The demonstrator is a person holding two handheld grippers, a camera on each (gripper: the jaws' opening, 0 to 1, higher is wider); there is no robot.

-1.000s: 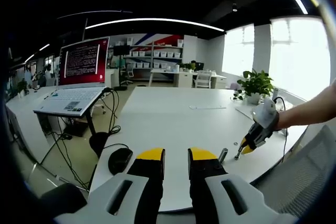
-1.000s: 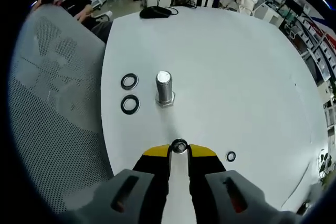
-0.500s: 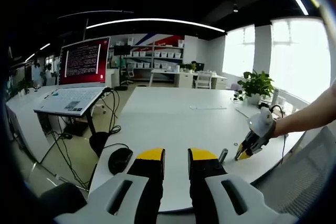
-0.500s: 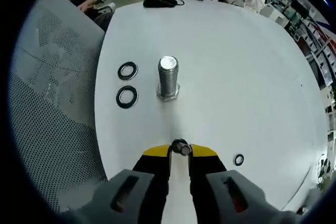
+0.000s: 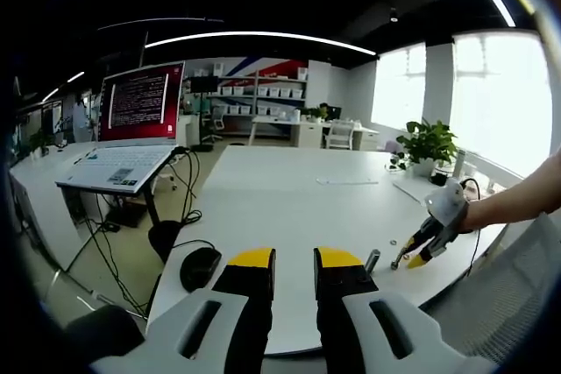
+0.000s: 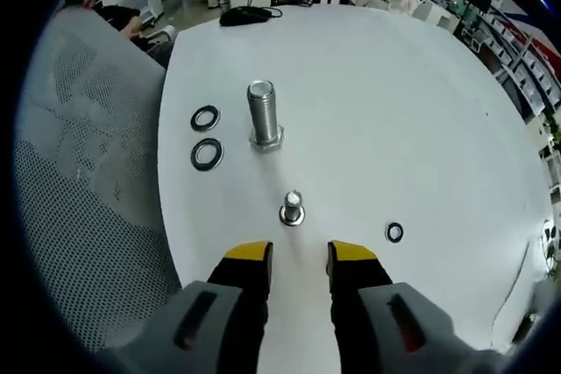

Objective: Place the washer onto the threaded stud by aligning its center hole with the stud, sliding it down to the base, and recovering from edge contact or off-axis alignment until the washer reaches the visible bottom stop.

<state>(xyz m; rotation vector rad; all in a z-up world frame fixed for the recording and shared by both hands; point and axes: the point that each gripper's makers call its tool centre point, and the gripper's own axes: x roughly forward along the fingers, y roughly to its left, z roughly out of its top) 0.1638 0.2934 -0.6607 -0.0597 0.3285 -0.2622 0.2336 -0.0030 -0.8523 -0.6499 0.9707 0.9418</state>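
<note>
Right claw (image 6: 300, 257) agape behind small stud (image 6: 292, 208), washer there indistinct.

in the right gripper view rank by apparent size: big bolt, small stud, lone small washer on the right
1. big bolt
2. small stud, which sits nearer the camera yet looks smaller
3. lone small washer

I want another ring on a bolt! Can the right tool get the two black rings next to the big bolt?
Probably yes. The right tool is open and empty, and the two black rings lie flat on bare table beside the big bolt, with nothing covering them.
</note>
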